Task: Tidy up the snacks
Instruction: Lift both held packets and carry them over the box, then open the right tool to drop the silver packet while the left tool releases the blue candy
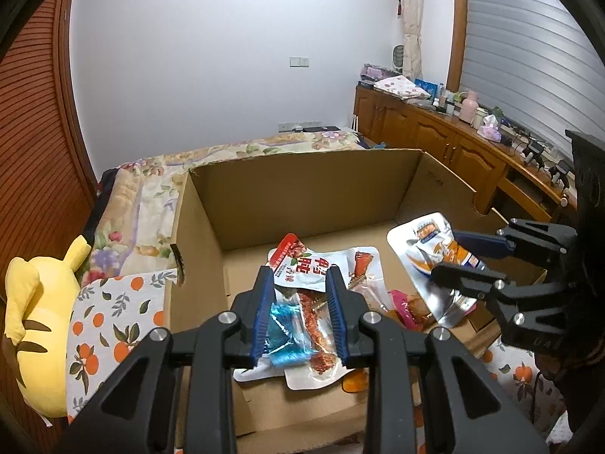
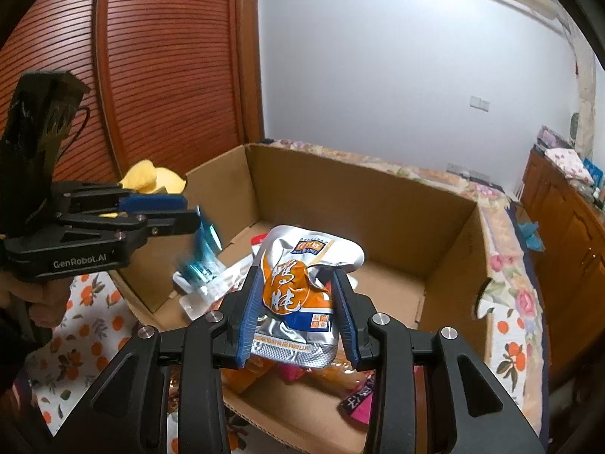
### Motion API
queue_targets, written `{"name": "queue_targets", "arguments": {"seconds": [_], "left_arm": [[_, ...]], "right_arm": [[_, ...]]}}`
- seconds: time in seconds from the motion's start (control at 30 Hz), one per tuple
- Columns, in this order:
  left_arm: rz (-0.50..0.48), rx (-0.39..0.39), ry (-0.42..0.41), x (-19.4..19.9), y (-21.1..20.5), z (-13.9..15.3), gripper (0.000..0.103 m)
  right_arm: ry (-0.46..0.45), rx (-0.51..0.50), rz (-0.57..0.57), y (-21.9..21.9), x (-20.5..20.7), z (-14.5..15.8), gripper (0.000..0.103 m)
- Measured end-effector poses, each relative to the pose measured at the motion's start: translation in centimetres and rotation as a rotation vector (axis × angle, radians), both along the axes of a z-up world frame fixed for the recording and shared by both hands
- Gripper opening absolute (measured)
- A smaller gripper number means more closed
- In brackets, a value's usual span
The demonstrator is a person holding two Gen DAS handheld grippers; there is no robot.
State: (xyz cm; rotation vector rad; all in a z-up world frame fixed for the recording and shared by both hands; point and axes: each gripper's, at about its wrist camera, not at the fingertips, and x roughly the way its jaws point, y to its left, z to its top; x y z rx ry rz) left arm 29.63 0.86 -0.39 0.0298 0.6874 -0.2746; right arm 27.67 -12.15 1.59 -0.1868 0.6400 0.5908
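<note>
The left gripper (image 1: 300, 302) is pinched on a small blue foil packet (image 1: 283, 331), whose crinkled body hangs slanted below the pads over the near part of the cardboard box (image 1: 302, 196); judging by the task, both packets are held above the open top so they can be dropped in with the rest. The right gripper (image 2: 298, 302) squeezes a silver-and-orange snack pouch (image 2: 300, 291) across its waist, its long axis running up and away from the camera, sealed bottom edge nearest, top crumpled and bent toward the far wall. Below, on the box floor, a white-and-red snack pack (image 1: 302, 268) lies flat, long axis running near to far, beside a pink packet (image 1: 401, 300). Farther left, outside the box, a yellow plush toy (image 1: 34, 325) rests on the orange-print cloth (image 1: 113, 325)
</note>
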Motion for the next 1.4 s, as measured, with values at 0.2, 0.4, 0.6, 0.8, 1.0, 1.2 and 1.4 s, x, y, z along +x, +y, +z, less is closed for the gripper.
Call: {"name": "queue_targets", "arguments": {"seconds": [0.2, 0.4, 0.6, 0.8, 1.0, 1.2, 1.4], "left_arm": [[0.008, -0.002, -0.002, -0.1, 0.3, 0.0, 0.028], [0.017, -0.004, -0.006, -0.5, 0.7, 0.1, 0.029], [0.024, -0.008, -0.012, -1.0, 1.3, 0.3, 0.030], [0.025, -0.008, -0.013, -1.3, 1.5, 0.4, 0.031], [0.021, -0.010, -0.018, -2.1, 1.6, 0.6, 0.034], [0.008, -0.007, -0.042, -4.5, 1.4, 1.7, 0.043], [0.000, -0.007, -0.060, -7.0, 1.1, 2.5, 0.051]], "right_arm": [[0.019, -0.012, 0.016, 0.0, 0.5, 0.0, 0.037], [0.041, -0.014, 0.039, 0.6, 0.7, 0.0, 0.037], [0.055, -0.022, 0.059, 1.4, 0.8, -0.4, 0.037], [0.071, -0.009, 0.058, 1.8, 1.1, -0.5, 0.041], [0.064, -0.002, 0.041, 1.8, 0.5, -0.1, 0.042], [0.036, 0.016, 0.019, 0.9, -1.6, 1.3, 0.044], [0.011, 0.026, -0.003, -0.2, -4.5, 2.7, 0.047]]}}
